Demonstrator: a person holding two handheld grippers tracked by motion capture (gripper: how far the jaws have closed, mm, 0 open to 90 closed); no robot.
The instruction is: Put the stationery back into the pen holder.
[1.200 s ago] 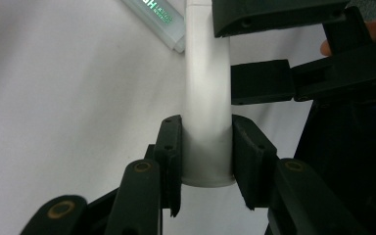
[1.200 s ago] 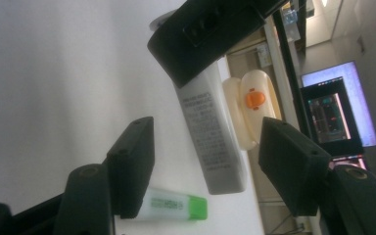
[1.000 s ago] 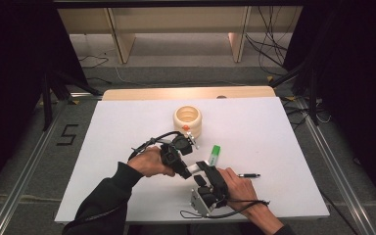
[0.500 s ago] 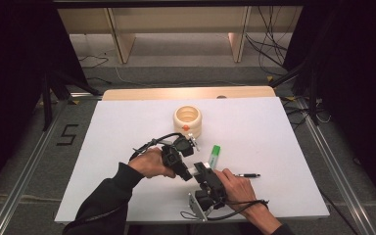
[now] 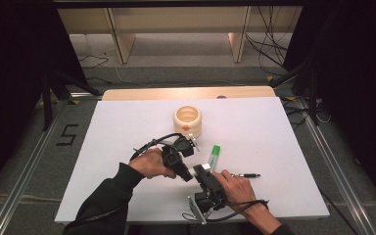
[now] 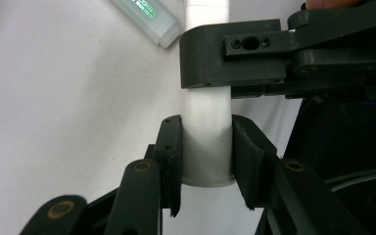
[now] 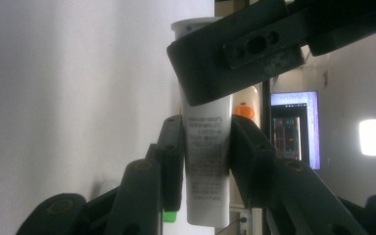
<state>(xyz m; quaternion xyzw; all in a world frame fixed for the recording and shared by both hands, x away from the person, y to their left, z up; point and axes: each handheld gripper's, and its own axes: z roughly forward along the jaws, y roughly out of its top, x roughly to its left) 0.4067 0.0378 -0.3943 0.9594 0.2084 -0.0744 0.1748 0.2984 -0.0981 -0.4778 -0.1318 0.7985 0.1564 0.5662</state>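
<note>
**Both grippers on one tube**

Over the near middle of the table [image 5: 127, 127], I hold a white tube [image 6: 206, 142] off the surface between my two grippers. My right gripper [image 7: 203, 161] is clamped on its printed body, my left gripper [image 6: 206, 147] on the plain end. The tube's long axis runs straight from one gripper to the other, so I judge any twist or pull must follow that line. Beyond lie a ring [image 5: 188, 120], a green stick [image 5: 214, 155] and a pen [image 5: 247, 175].

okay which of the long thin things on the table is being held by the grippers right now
The white tube, clamped by both the left gripper and right gripper. The green-capped marker and black pen lie loose on the white table.
</note>
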